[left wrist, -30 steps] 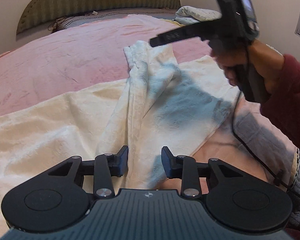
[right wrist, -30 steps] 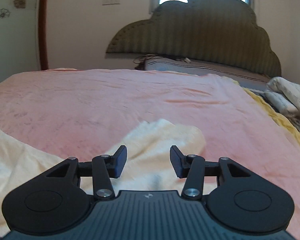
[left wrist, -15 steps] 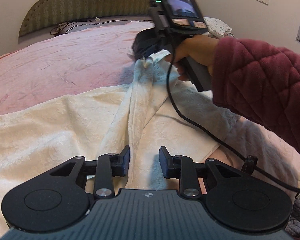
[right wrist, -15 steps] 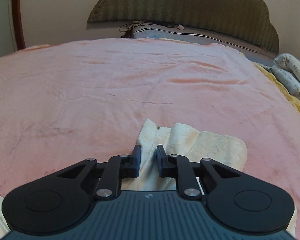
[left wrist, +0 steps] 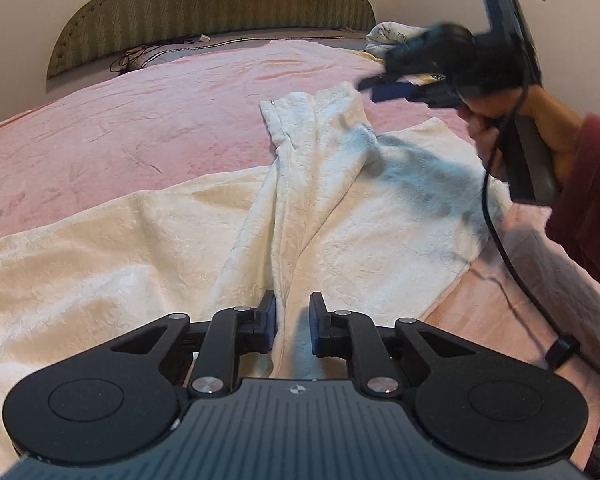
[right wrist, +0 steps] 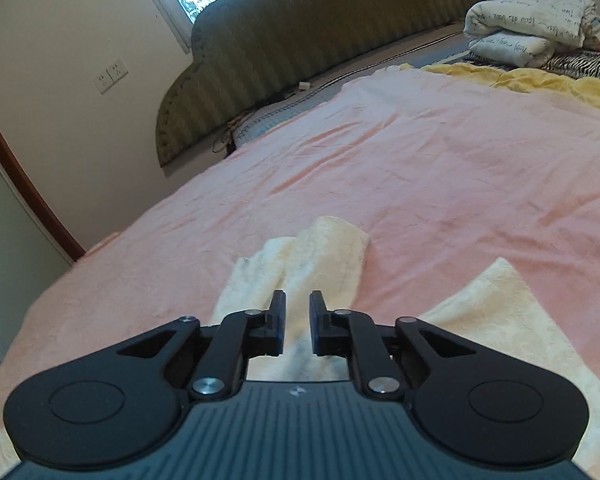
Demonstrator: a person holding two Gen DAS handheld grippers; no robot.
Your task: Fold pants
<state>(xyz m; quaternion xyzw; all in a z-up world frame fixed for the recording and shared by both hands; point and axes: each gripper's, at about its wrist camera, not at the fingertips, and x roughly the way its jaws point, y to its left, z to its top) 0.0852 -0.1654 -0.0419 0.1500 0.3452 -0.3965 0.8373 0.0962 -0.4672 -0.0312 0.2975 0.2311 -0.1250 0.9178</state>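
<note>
Cream textured pants (left wrist: 324, 216) lie spread on the pink bedspread (left wrist: 140, 128), with one bunched strip running up to a far end (left wrist: 308, 108). My left gripper (left wrist: 293, 320) sits low over the near part of that strip, jaws narrowly apart with cloth between them, not clamped. My right gripper shows blurred in the left wrist view (left wrist: 384, 86), raised above and right of the far end. In the right wrist view the right gripper (right wrist: 297, 322) is slightly open and empty above the pants end (right wrist: 320, 256).
A green padded headboard (left wrist: 208, 8) stands at the back. Folded white bedding (right wrist: 528, 28) and a yellow blanket (right wrist: 540, 80) lie at the far right of the bed. The right gripper's black cable (left wrist: 504, 256) hangs over the bed's right side.
My right gripper had closed down at the pants' far end; it has now let go, lifted and swung to the right. My left gripper has closed in a little around the strip.
</note>
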